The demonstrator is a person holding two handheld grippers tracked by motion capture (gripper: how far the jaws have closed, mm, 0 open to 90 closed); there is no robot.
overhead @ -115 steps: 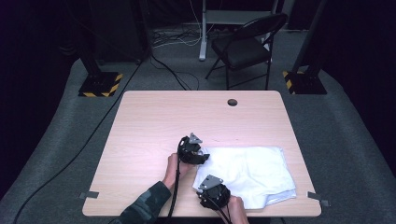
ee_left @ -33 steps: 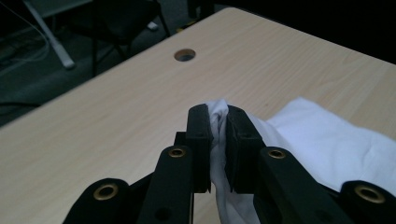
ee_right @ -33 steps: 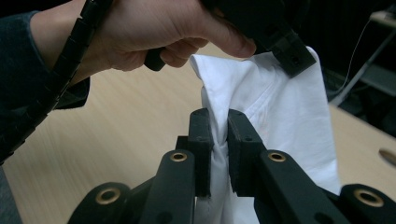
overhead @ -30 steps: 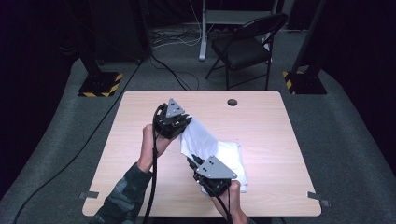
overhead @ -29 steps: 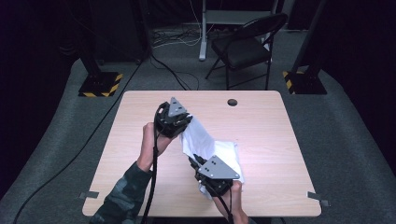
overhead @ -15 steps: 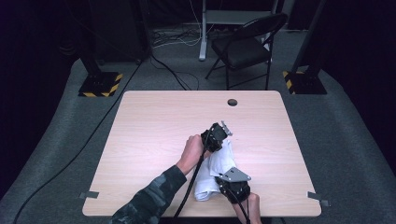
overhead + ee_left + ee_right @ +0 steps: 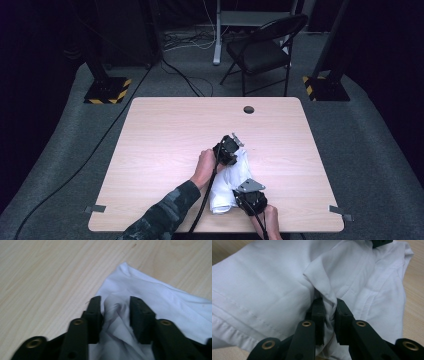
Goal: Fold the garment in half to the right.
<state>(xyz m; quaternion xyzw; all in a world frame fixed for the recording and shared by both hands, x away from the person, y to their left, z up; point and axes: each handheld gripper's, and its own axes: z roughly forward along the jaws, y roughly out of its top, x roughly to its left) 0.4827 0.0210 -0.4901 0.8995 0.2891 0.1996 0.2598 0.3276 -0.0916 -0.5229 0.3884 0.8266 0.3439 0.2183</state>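
White cotton garment (image 7: 231, 186) folded into a narrow strip near the bench's (image 7: 165, 135) front edge.
The left gripper (image 7: 115, 305) had just been parting its jaws, fabric loose between them; the right gripper (image 7: 327, 305) stayed clenched on a pinch of cloth. Releasing cleanly probably required lifting straight off, so the fold lay undisturbed.

A light wooden table (image 7: 165, 150) spreads away on every side of the fingers, with a round dark cable hole (image 7: 248, 109) near its far edge, well beyond them. Past that edge stands a black folding chair (image 7: 262, 50), farther off still. Two black-and-yellow striped stand bases (image 7: 107, 90) (image 7: 320, 87) sit on the grey carpet (image 7: 60, 165), one far to each side. Black cables (image 7: 185, 75) run across the floor behind the table.
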